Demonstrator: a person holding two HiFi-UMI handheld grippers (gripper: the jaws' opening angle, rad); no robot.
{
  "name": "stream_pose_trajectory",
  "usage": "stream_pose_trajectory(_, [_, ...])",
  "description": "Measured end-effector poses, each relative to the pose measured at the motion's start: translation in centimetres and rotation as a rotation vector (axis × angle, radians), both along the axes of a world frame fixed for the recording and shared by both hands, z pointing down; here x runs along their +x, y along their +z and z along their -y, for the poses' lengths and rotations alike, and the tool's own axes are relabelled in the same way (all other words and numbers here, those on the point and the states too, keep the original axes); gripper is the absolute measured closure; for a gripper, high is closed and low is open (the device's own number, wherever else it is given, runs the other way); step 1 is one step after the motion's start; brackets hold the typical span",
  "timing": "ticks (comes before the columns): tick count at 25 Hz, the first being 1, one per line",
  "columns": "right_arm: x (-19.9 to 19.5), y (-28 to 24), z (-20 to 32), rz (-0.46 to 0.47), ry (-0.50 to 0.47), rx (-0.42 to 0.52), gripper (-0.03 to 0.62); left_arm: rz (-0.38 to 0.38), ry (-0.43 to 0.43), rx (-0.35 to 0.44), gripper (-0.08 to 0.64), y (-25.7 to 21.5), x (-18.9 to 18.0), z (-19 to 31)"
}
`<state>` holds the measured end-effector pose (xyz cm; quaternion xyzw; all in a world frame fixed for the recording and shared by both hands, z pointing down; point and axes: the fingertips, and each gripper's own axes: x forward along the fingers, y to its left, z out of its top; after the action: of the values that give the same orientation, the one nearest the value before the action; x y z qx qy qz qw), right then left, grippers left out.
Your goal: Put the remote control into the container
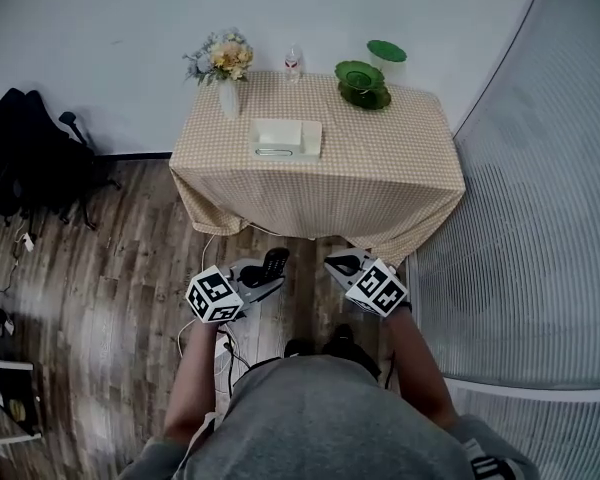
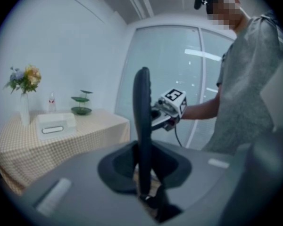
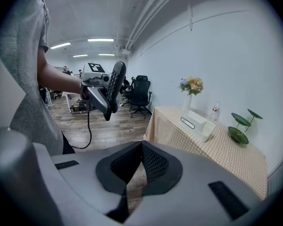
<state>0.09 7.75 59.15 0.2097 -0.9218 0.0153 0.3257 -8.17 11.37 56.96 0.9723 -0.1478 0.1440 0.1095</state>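
Between left fingers [image 2: 117, 172], remote control [image 2: 142, 126]

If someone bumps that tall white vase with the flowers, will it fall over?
Probably quite easily: the vase looks tall and narrow, and the flowers spread wider than it, so it seems top-heavy. It stands near a far corner of the table, so a tip might send it off the edge. It may be breakable, though its material can't be told.

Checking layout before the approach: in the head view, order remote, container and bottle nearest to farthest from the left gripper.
1. Remote: held in the left gripper's jaws.
2. Container: middle of the table.
3. Bottle: table's far edge.
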Motion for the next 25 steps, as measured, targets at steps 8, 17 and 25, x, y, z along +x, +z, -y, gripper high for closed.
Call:
stream_pose_trajectory(8, [0.9,0.1,2.6,0.007,-0.031,0.0,0.574,-0.001,-0.033,0.009,0.505,-0.4,1.2,2.2])
stream_pose_trajectory(17, [3.5,0.0,7.0,0.027,-0.097,-0.013,0.574,0.01,-0.1,-0.002,0.505,-0.8,4.2,6.1])
stream_pose_trajectory(25, [5.6,0.1,11.5,0.034,-0.177,-0.02,0.574,0.018,-0.177,-0.01,0.505,-0.9,6.9,9.8])
